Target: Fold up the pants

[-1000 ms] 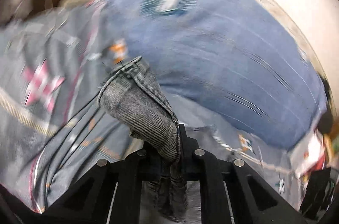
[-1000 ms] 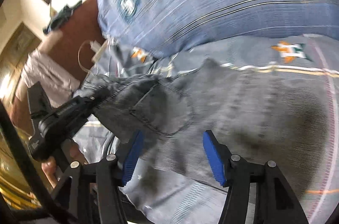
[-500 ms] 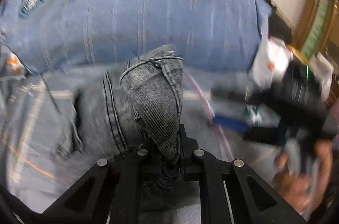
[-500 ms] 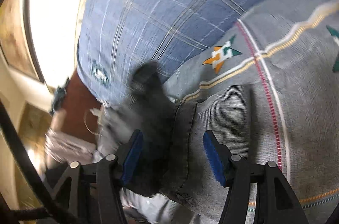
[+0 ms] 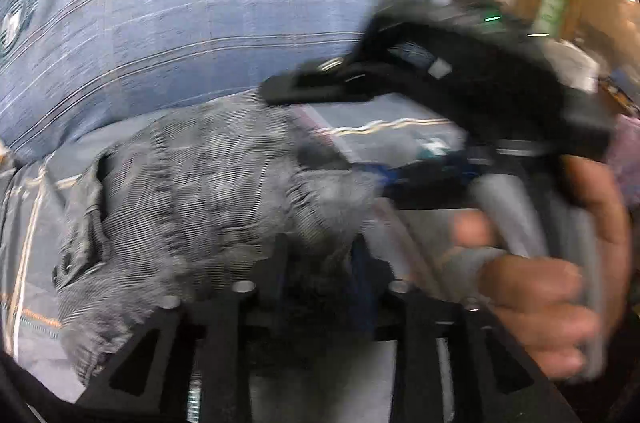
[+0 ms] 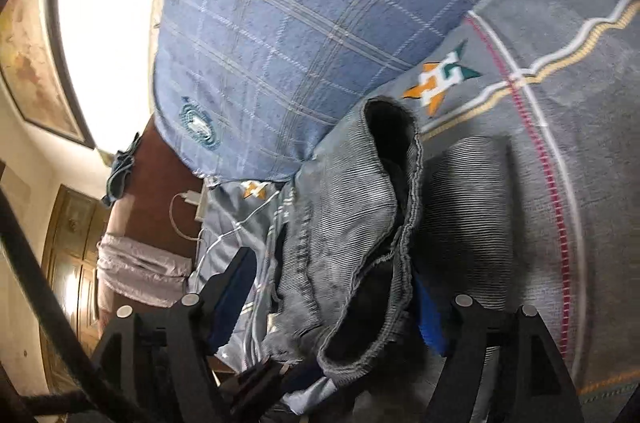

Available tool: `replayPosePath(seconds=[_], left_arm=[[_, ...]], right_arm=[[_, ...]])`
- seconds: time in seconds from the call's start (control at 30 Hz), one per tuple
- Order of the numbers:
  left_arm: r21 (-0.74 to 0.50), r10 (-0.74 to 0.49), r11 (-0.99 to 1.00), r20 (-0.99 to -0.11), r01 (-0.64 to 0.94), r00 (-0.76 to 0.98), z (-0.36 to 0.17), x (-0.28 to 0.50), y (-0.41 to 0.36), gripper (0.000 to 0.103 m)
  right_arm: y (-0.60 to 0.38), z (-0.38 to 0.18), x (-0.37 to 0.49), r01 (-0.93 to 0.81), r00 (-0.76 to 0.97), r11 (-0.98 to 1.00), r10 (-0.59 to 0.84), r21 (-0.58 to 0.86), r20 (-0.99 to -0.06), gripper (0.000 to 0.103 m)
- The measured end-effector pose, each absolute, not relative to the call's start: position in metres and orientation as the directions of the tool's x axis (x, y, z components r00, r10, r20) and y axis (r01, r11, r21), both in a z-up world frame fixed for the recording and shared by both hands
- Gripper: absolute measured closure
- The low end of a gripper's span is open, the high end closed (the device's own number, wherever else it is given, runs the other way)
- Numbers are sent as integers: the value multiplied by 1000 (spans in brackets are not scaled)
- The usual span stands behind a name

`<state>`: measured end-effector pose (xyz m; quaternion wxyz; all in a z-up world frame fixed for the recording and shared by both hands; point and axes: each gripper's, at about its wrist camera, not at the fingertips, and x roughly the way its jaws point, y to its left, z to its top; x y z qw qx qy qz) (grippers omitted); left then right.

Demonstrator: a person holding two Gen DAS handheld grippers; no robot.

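Grey denim pants point(image 5: 192, 183) lie bunched on a grey patterned bedspread point(image 6: 560, 111). My left gripper point(image 5: 320, 263) is shut on a fold of the pants and holds it up. In the right wrist view the pants point(image 6: 352, 223) hang between the blue-padded fingers point(image 6: 430, 319) of my right gripper point(image 6: 332, 307), whose jaws stand wide apart with the cloth loose between them. The right gripper point(image 5: 320, 91) also shows in the left wrist view, held by a hand, close above the pants.
A large blue plaid pillow point(image 6: 320, 3) lies at the head of the bed, also in the left wrist view point(image 5: 180, 15). A white charger and cable point(image 6: 192, 203) lie by the bed's edge near a brown headboard point(image 6: 160, 191). A wooden cabinet point(image 6: 76, 247) stands beyond.
My left gripper has swung the held fold toward the right gripper, which now sits close over it. The pants now hang between the right gripper's open fingers.
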<state>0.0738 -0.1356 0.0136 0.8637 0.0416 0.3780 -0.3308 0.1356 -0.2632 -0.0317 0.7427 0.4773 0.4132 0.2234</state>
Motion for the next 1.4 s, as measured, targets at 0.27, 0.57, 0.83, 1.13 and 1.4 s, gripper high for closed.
replayPosePath(seconds=[0.27,0.57,0.83,1.13,1.4], left_arm=[[-255,-576,787,-630,562,521,45,90,-99,53],[-378,-509,860,-671,341,539,37,140,-44,45],[-378,-503,863,-699,335,509,16,137,-52,45],[-399,-535,839,-730,371,426,2,141,-66,45],[-237,-444,855,-794,461,415,-1,125,-94,36]], right_arm=[[-279,-31,128,140,612,579,587,803,-530,27],[-251,-20,130,30,569,650,614,759,-547,44],[-234,-8,120,4,562,753,542,658,-624,100],[-233,0,105,40,480,859,431,510,-764,100],[-220,-37,117,96,373,881,400,464,-837,99]])
